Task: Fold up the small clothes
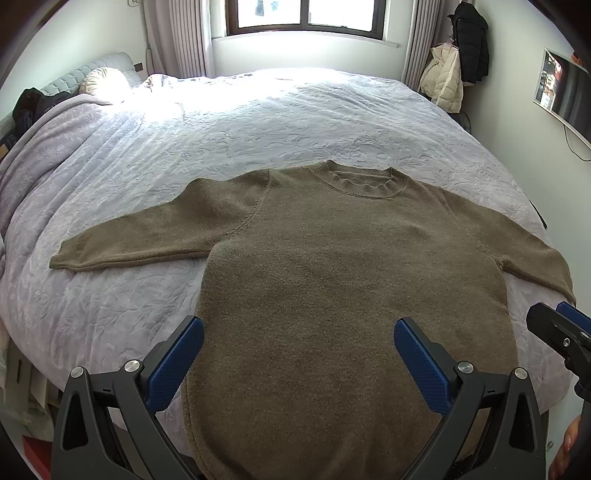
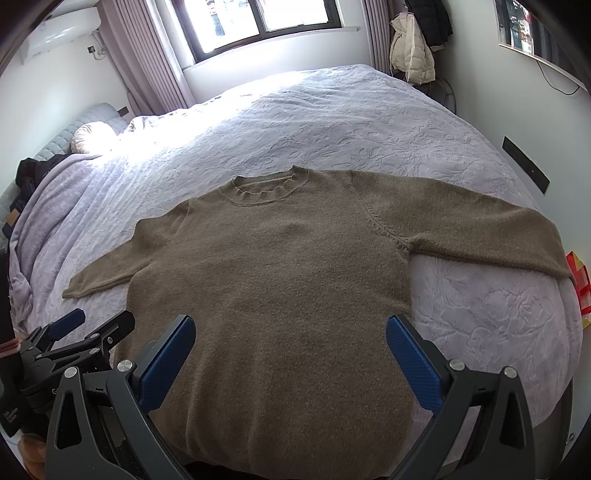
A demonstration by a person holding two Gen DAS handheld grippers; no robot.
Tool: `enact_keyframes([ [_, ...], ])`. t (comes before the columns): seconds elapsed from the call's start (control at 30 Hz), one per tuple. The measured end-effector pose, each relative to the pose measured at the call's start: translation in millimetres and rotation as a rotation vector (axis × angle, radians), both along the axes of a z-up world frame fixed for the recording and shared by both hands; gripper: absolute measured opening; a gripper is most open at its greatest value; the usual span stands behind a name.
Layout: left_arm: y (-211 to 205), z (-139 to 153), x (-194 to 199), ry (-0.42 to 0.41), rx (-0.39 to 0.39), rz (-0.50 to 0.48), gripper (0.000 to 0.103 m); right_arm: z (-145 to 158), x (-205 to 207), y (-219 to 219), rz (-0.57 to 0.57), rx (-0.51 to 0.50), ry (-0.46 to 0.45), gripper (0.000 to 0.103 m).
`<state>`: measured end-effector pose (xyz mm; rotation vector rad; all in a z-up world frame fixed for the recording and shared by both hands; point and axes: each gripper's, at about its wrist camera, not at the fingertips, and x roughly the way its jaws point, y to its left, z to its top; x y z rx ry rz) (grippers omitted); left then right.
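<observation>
A sweater (image 1: 332, 266) lies flat on the bed (image 1: 258, 122), sleeves spread sideways.

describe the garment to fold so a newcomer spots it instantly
Start at the large bed with the pale lilac quilt under the window. Spread flat at its near edge lies a brown knit sweater, sleeves stretched sideways; the only brown item on the quilt.

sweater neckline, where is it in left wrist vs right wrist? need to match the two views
Left wrist: the sweater neckline sits right of centre, in the upper middle of the picture.
Right wrist: the neckline sits left of centre, tilted, upper middle.
Shared landmark: the cream jacket hanging by the curtain, upper right in both views.
</observation>
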<state>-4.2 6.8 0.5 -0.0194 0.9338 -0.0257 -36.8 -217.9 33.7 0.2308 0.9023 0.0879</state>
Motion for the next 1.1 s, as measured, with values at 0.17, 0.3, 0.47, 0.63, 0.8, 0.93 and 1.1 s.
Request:
enact_keyframes([
  [0.17, -1, 0, -1, 0.001, 0.005, -0.005, 0.103, 0, 0, 0, 0.0, -0.001, 0.0, 0.103],
  [0.3, -1, 0, -1, 0.003, 0.004, -0.007, 0.103, 0, 0, -1, 0.0, 0.0, 0.001, 0.103],
  [0.47, -2, -1, 0, 0.007, -0.001, -0.015, 0.103, 0, 0, 0, 0.001, -0.002, 0.002, 0.103],
  [0.63, -1, -3, 3, 0.014, -0.003, -0.017, 0.103, -1, -1, -2, 0.0, -0.002, 0.005, 0.103],
  [0.8, 1, -9, 7, 0.026, -0.01, -0.013, 0.103, -4, 3, -1, -0.002, -0.005, 0.016, 0.103],
  [0.93, 1, -12, 11, 0.034, -0.009, -0.013, 0.103, -8, 7, 1, -0.003, -0.006, 0.028, 0.103],
  [1.1, 1, -18, 15, 0.044, -0.006, -0.016, 0.103, -12, 12, 2, -0.002, -0.009, 0.042, 0.103],
])
